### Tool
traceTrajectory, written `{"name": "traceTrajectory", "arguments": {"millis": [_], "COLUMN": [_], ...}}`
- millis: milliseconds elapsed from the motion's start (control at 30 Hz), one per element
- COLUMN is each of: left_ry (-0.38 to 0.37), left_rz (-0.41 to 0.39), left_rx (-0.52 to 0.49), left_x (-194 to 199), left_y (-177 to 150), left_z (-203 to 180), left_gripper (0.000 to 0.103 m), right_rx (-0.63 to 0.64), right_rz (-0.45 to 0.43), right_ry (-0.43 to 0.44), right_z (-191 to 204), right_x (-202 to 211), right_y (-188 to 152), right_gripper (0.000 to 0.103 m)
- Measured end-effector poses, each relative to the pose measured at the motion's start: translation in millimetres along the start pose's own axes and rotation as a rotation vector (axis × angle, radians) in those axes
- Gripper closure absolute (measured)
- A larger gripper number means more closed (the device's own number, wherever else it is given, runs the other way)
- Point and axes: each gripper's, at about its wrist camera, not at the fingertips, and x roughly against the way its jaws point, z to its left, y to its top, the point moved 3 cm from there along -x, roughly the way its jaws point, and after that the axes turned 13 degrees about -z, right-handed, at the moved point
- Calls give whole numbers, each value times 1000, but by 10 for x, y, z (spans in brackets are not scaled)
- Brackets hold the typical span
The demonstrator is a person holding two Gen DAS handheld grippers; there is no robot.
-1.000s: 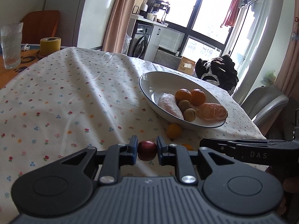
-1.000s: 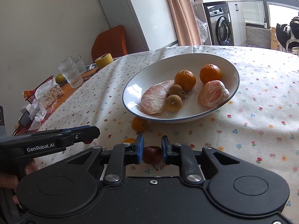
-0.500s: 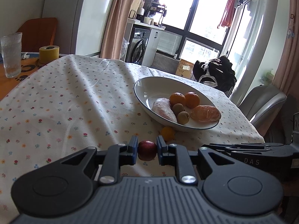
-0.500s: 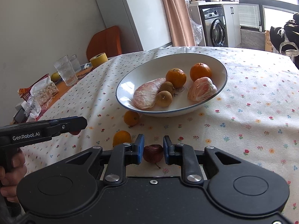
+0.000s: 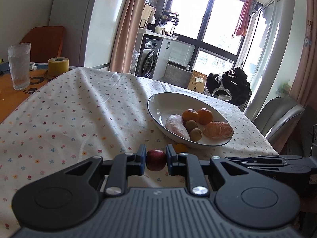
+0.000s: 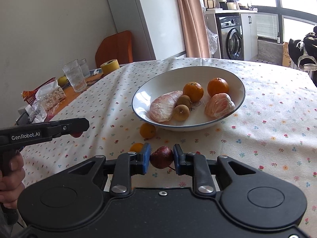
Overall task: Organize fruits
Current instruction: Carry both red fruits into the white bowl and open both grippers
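My left gripper (image 5: 156, 155) is shut on a small red fruit (image 5: 156, 161), held just above the flowered tablecloth. My right gripper (image 6: 161, 155) is shut on a darker red fruit (image 6: 161, 158). Ahead of both stands a white bowl (image 5: 164, 105) (image 6: 168, 81) holding two oranges (image 6: 193, 91), two peeled citrus pieces (image 6: 164, 107) and two small brown fruits (image 6: 181, 112). Two small oranges (image 6: 147, 130) (image 6: 136, 147) lie on the cloth in front of the bowl. The left gripper (image 6: 65, 128) shows in the right wrist view, low at the left.
A drinking glass (image 5: 19, 65), a yellow tape roll (image 5: 58, 66) and snack packets (image 6: 49, 97) sit on the bare orange table end at the left. A grey chair (image 5: 277, 115) stands past the table's right edge. A hand (image 6: 10, 180) grips the left tool's handle.
Both grippers have drawn back and risen a little from the bowl, each still holding its red fruit. A second small orange has come into the right wrist view.
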Motion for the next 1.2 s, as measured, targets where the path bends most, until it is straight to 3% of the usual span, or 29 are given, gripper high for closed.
{"name": "traceTrajectory", "arguments": {"millis": [733,1200], "left_ry": [17,-8], "left_rz": [-15,-72], "left_rx": [8,-4], "left_x": [35,-39], "left_y": [21,276], "left_z": [24,-91], "left_gripper": [83,83], "right_rx": [-27,-48], "right_rz": [-56,-103], "right_ry": [-8,-12], "right_z": [-146,-249], "right_x": [109,142], "right_y": [144,301], "right_gripper": [80,80]}}
